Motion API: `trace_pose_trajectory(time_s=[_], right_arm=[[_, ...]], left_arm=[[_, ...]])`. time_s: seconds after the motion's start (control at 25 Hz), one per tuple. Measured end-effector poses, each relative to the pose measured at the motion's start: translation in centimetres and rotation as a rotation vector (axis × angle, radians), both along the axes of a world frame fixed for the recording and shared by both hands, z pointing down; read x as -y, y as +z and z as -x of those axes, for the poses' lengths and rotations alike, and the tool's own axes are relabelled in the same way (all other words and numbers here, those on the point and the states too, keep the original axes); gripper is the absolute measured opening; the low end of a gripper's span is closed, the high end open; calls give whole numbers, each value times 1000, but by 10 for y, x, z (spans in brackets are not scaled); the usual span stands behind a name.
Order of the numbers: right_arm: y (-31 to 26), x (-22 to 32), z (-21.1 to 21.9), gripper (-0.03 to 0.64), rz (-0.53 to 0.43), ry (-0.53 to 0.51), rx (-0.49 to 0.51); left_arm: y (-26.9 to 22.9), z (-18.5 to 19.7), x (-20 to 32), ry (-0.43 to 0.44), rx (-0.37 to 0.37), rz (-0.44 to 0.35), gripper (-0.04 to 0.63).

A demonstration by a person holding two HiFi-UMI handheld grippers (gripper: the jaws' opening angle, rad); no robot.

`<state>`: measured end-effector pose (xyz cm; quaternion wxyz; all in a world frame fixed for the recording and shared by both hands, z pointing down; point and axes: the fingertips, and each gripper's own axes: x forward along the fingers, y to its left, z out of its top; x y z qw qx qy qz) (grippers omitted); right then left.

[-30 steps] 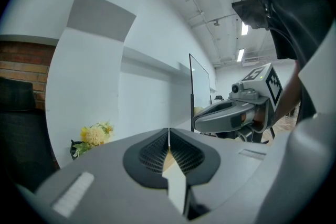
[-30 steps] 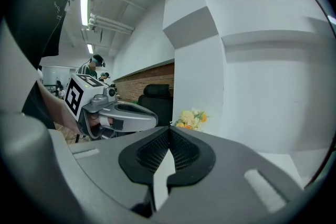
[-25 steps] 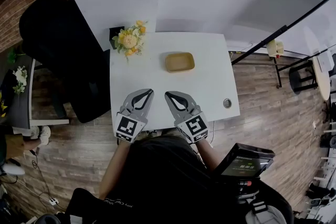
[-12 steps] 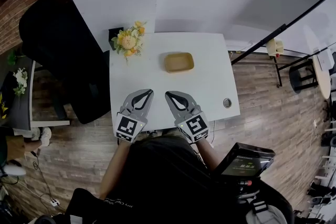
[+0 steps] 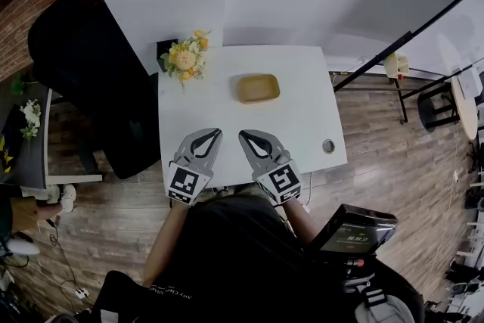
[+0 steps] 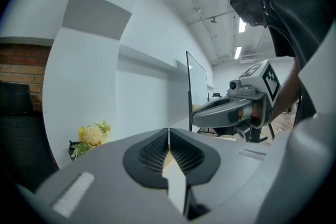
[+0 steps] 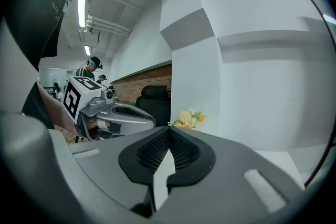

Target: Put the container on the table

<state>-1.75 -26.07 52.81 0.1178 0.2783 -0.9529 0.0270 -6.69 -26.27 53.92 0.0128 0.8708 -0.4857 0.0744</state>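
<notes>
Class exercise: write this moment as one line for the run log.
left gripper: shut, empty | right gripper: shut, empty | shallow tan rectangular container: on white table, apart from both grippers | yellow flower bouquet: table's far left corner

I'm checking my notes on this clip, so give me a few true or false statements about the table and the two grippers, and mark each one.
1. The container sits on the white table, and neither gripper holds it. True.
2. The left gripper is wide open. False: its jaws are together with nothing between them.
3. The right gripper is shut and empty. True.
4. The flowers stand at the table's near right corner. False: they stand at its far left corner.
5. The container touches both grippers. False: it lies farther back on the table, apart from both.
</notes>
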Motion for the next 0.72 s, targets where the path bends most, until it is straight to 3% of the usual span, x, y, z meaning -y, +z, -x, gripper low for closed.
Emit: trace_pose_trajectory(time_s=[0.72], right_arm=[[8, -2, -9, 13, 15, 13, -40]], left_arm=[[2, -4, -3, 7, 4, 6, 8]])
